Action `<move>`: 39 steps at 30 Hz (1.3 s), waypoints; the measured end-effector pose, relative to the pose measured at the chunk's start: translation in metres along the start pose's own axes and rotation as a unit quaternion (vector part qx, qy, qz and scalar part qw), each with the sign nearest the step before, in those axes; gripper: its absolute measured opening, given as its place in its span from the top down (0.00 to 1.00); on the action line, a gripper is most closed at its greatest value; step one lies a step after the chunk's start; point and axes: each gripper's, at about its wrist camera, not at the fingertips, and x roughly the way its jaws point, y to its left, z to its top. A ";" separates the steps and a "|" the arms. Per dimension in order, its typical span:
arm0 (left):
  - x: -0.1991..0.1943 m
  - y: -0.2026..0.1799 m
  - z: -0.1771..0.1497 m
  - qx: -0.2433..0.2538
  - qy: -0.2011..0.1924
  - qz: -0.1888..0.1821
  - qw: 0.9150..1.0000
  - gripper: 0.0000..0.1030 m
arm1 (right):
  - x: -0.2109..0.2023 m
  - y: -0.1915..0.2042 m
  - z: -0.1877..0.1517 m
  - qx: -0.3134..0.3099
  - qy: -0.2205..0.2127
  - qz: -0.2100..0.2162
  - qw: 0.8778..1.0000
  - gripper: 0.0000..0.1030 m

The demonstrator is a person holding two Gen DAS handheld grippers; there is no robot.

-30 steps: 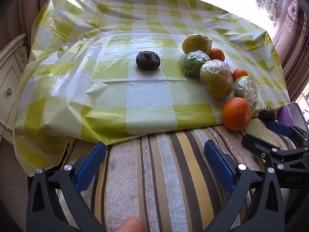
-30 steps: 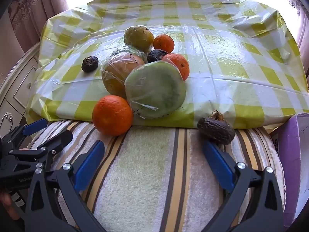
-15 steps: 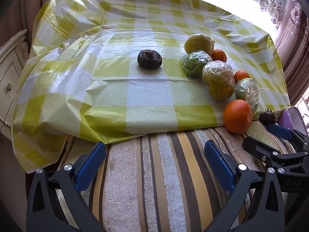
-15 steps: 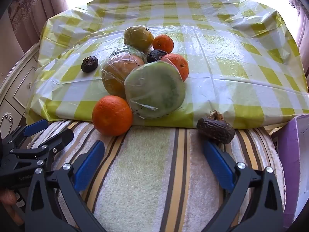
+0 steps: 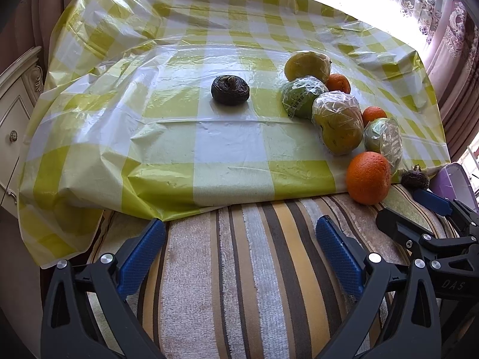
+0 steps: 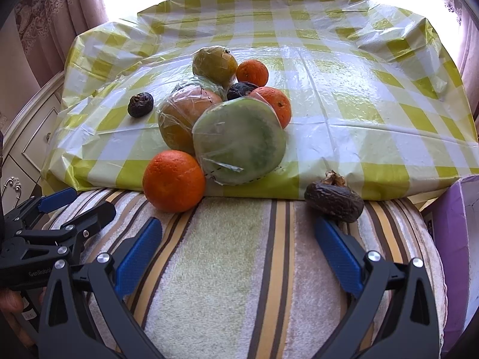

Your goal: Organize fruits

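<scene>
Both grippers, left [image 5: 239, 257] and right [image 6: 238, 254], hover with jaws released, empty, short of the fruit pile [image 6: 227, 119], likely choosing a pick.

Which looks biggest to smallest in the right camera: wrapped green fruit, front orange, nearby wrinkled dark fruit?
1. wrapped green fruit
2. front orange
3. wrinkled dark fruit
That is apparent size; both smaller ones lie nearer the camera.

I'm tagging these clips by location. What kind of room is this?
Probably a home living or dining room: lace curtains at a bright window, a carved cream cabinet, and a table under a checked plastic cloth.
</scene>
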 end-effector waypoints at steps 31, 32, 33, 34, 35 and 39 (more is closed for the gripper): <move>0.004 0.002 0.000 -0.004 0.002 -0.002 1.000 0.04 | -0.002 0.000 0.000 0.000 -0.003 0.000 1.000 0.01; 0.003 0.002 0.000 -0.004 0.002 -0.002 1.000 0.04 | -0.002 0.000 0.000 0.000 -0.003 0.000 1.000 0.01; 0.003 0.002 0.000 -0.004 0.002 -0.002 1.000 0.04 | -0.002 0.000 0.000 0.000 -0.003 0.000 1.000 0.01; 0.003 0.002 0.000 -0.004 0.002 -0.002 1.000 0.04 | -0.002 0.000 0.000 0.000 -0.003 0.000 1.000 0.01; 0.003 0.002 0.000 -0.004 0.002 -0.002 1.000 0.04 | -0.002 -0.001 0.000 0.000 -0.003 0.000 1.000 0.01; 0.003 0.002 -0.001 -0.004 0.002 -0.002 1.000 0.04 | -0.002 0.000 0.000 0.000 -0.003 0.000 1.000 0.01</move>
